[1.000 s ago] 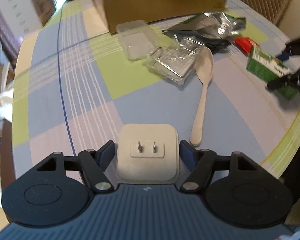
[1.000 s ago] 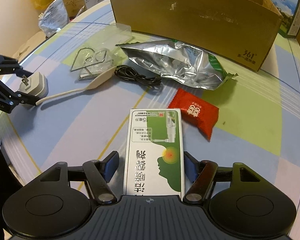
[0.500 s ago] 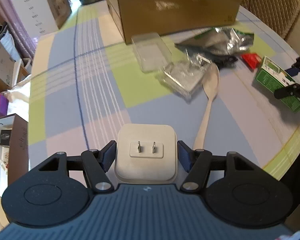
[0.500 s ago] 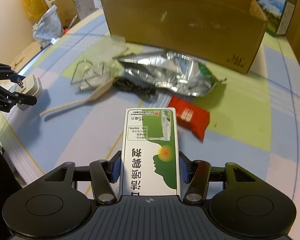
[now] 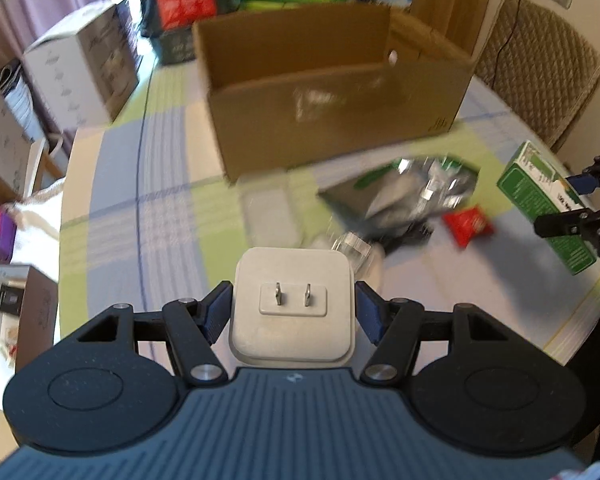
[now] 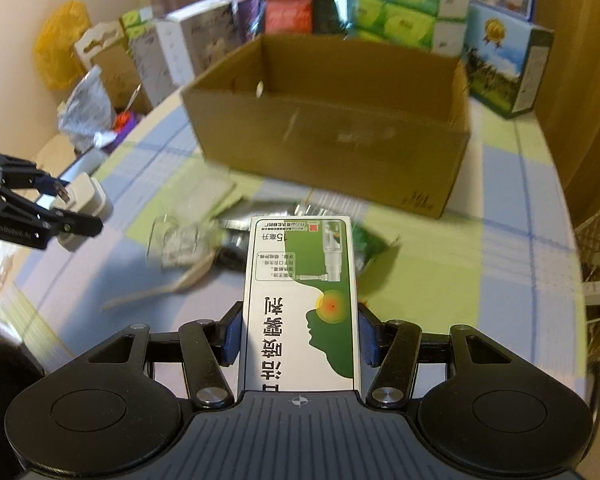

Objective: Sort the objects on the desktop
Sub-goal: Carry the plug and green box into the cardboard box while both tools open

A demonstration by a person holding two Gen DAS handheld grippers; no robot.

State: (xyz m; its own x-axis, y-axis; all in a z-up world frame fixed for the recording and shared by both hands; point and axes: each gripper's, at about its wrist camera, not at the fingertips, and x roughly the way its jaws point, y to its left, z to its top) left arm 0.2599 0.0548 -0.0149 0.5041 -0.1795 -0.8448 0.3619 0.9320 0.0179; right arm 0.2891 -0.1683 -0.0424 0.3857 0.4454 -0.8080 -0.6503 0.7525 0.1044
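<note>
- Up front in the left wrist view, the left claw [image 5: 294,312] is clenched on a white plug [image 5: 293,305], its two prongs pointing forward, held above the counter [image 5: 172,216].
- Beyond it an open cardboard box [image 5: 332,116] stands on the checked cloth; no contents show inside.
- Between plug and box lie a clear lid [image 5: 270,212], a foil bag [image 5: 404,196] and a red packet [image 5: 468,225], all blurred.
- At the right edge the right claw [image 5: 568,204] grasps a green carton [image 5: 548,208], raised off the counter.
- Next, in the right wrist view, the right claw [image 6: 300,336] is closed on the carton [image 6: 302,304], print upside down, its far end pointing toward the box [image 6: 332,136].
- Under and left of the carton, a spoon [image 6: 168,286] and a crumpled clear pack [image 6: 180,246] lie on the counter [image 6: 440,272], smeared by blur.
- At the left the left claw [image 6: 60,204] holds the plug [image 6: 86,200] in the air.
- Behind the box stand stacked cartons [image 6: 396,8].
</note>
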